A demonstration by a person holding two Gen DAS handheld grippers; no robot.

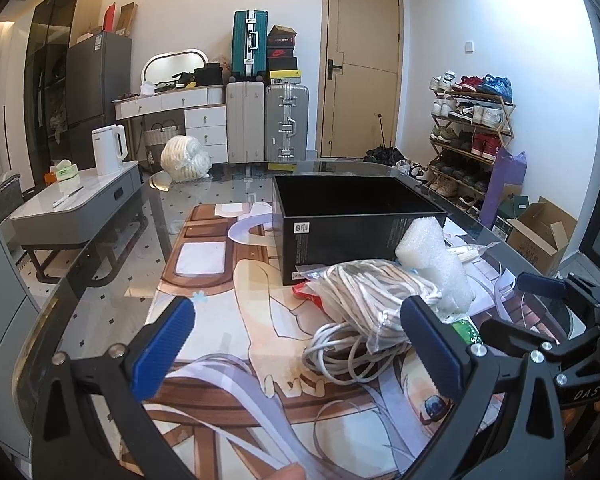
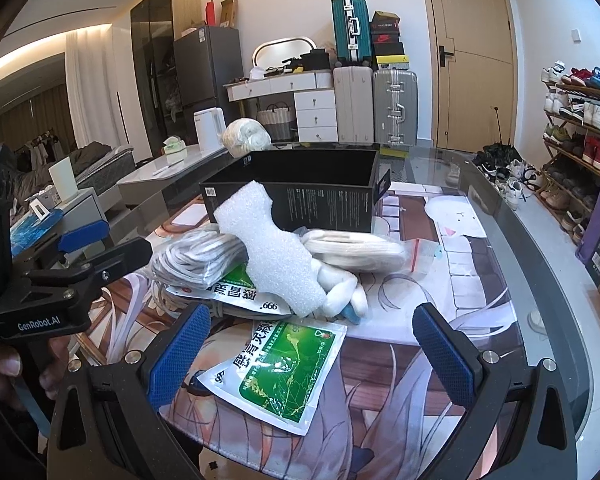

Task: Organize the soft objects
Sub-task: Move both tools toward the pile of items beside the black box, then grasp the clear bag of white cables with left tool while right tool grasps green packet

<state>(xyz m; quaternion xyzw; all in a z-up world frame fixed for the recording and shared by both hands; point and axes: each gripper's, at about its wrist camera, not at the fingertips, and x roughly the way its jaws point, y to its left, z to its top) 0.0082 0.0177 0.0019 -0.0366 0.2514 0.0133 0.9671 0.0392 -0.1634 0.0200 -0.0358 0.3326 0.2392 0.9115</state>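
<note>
Tongs left (image 1: 296, 344), right (image 2: 310, 354): both wide, empty | foam block (image 2: 272, 252) fronts black box (image 2: 316, 192)

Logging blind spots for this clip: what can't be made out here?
- Black box interior: both views, its walls hide the bottom.
- Blue item: right wrist view, buried under the foam block.
- Green sachet: left wrist view, mostly behind the left gripper.

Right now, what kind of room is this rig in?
Most likely a lived-in studio flat, not a lab: stacked suitcases by the door, a loaded shoe rack, a fridge and a bed off to one side.
</note>
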